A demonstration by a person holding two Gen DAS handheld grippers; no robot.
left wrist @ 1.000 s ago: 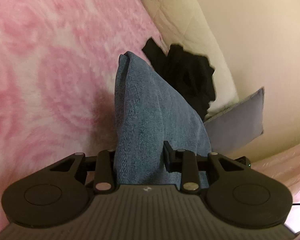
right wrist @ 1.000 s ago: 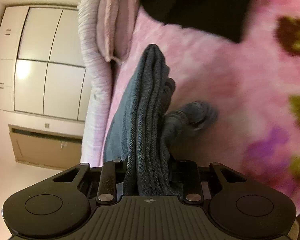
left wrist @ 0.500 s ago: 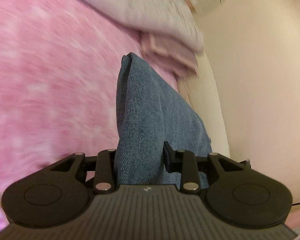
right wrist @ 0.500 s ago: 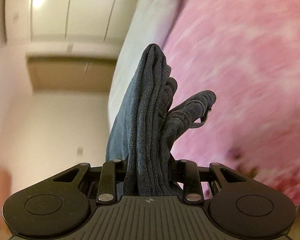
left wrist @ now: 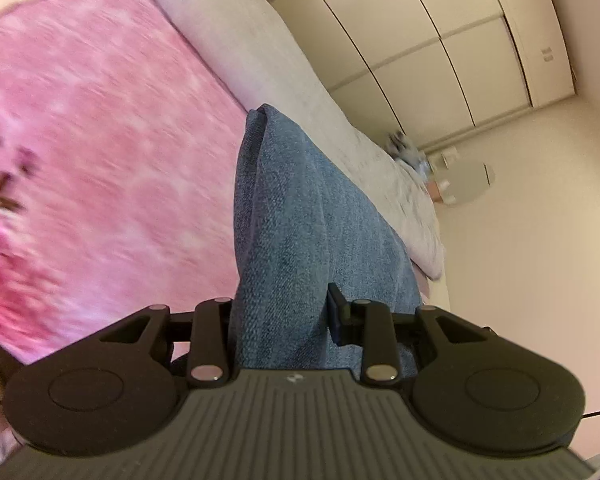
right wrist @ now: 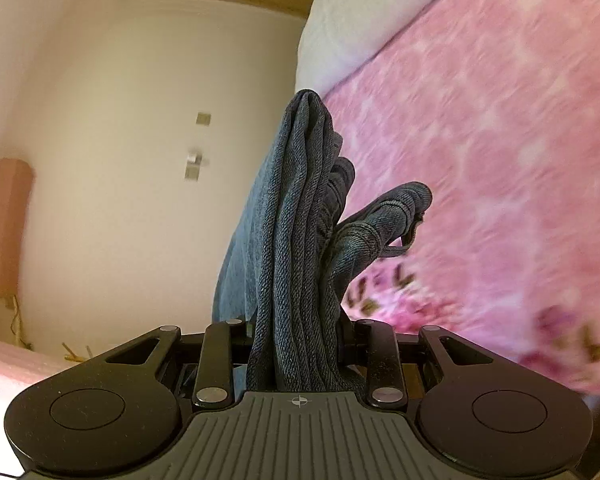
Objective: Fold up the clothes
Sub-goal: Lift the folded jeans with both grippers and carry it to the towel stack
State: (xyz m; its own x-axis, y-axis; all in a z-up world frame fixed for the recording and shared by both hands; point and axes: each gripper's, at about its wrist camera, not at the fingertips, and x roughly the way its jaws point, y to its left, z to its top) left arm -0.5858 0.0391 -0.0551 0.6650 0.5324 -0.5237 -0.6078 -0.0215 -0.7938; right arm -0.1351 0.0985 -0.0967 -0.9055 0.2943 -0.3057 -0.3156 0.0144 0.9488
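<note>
Above the pink blanket [left wrist: 100, 140]: denim garment [left wrist: 292, 240] carried clear of the surface, clamped at two places. Left gripper [left wrist: 284, 320] clenched on a broad, flat span of the blue cloth; right gripper [right wrist: 300, 340] clenched on a thick stack of several layers [right wrist: 300, 240], edges bunched and ribbed, with one loose seamed end [right wrist: 384, 216] curling out toward the blanket side.

Probable reason for the two-point hold: keeps the gathered layers aligned and prevents the stack from opening while off the blanket. Thick bite on the right suggests a bundle already doubled at least once; thin bite on the left suggests a single panel or outer face of the same piece. Whether both grips sit on the same edge: cannot tell.

Beyond the blanket, along its far edge: pale bolster or mattress edge [left wrist: 240, 40], then wardrobe doors [left wrist: 440, 40] and plain wall. Blanket blurred in both views, consistent with motion of the rig.

Stage, as a judgement only: fits either a lift for a further fold or a carry of a finished bundle to a resting place. Loose end near the right gripper likely to flop and spoil the stack if lowered without tension between the two grips.
</note>
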